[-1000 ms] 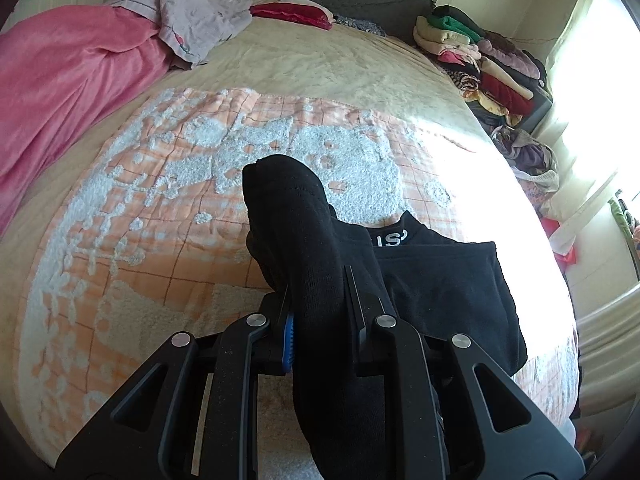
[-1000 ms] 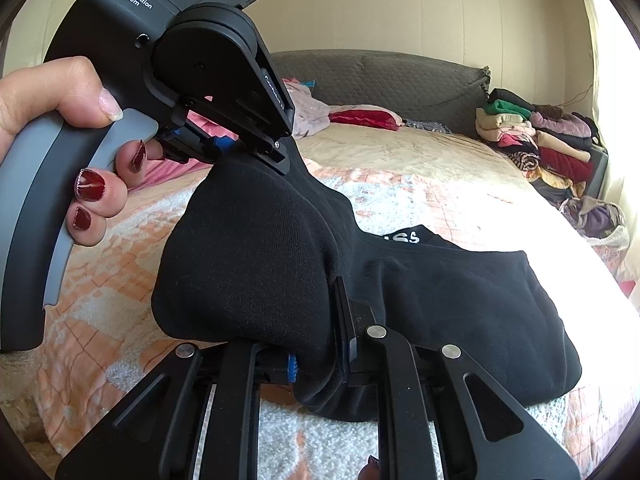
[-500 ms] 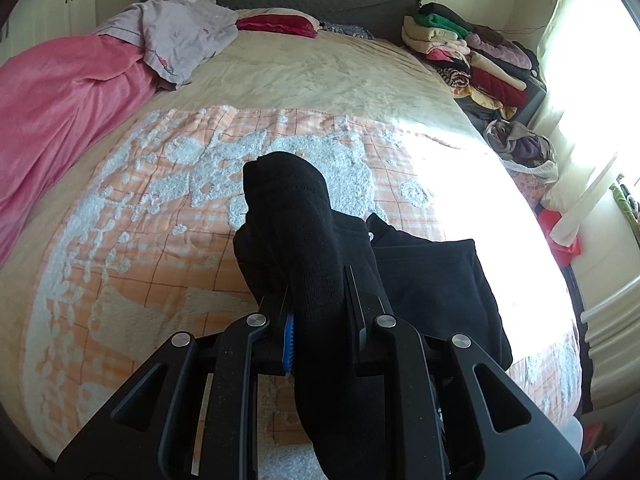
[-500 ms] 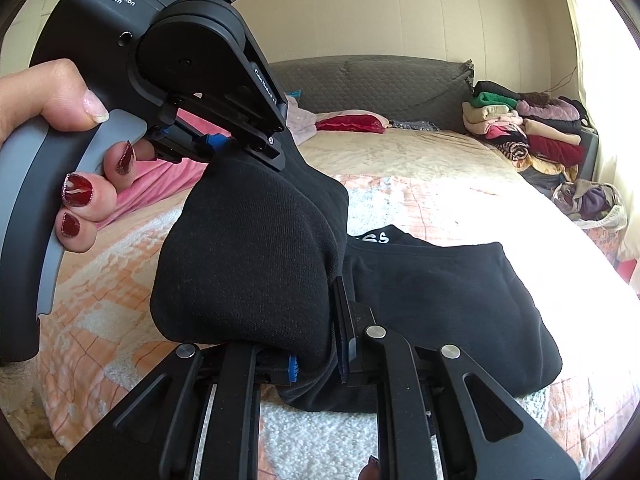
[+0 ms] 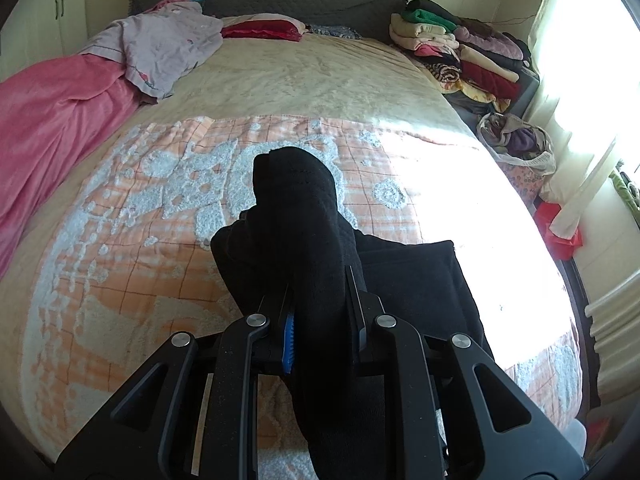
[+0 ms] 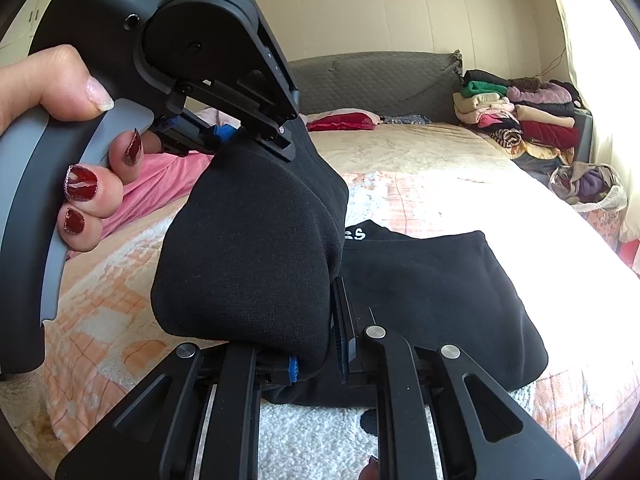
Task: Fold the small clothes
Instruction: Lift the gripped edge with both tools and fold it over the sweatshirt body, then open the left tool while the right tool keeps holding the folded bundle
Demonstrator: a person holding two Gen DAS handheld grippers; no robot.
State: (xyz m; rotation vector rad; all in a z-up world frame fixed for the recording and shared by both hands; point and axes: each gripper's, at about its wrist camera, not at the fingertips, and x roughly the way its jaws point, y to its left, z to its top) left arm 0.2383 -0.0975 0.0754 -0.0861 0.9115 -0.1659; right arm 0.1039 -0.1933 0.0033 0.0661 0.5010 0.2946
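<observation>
bed [image 5: 312, 76]: fills both views, beige cover, grey headboard at the far end
blanket [image 5: 132, 216]: orange-and-white check, spread over the near half of the bed
pink cover [image 5: 52, 128]: bunched along the bed's left edge, a lilac top [image 5: 164, 44] lying on it
clothes stack [image 5: 460, 48]: folded, piled at the bed's far right corner; a bag [image 5: 516, 140] of clothes sits just in front of it
garment [image 6: 432, 292]: black, lying on the blanket at the near right, one edge lifted up and over the flat part; white letters show near its far edge
left claw [image 5: 318, 312]: pressed together on a lifted fold of the garment, cloth bulging out past the tips
right claw [image 6: 316, 356]: also pinching the garment, at the near edge, just below the left claw's hold
left hand [image 6: 72, 152]: seen in the right wrist view, wrapped around the left claw's grey handle, red nails
pillow [image 5: 260, 29]: red, small, by the headboard
</observation>
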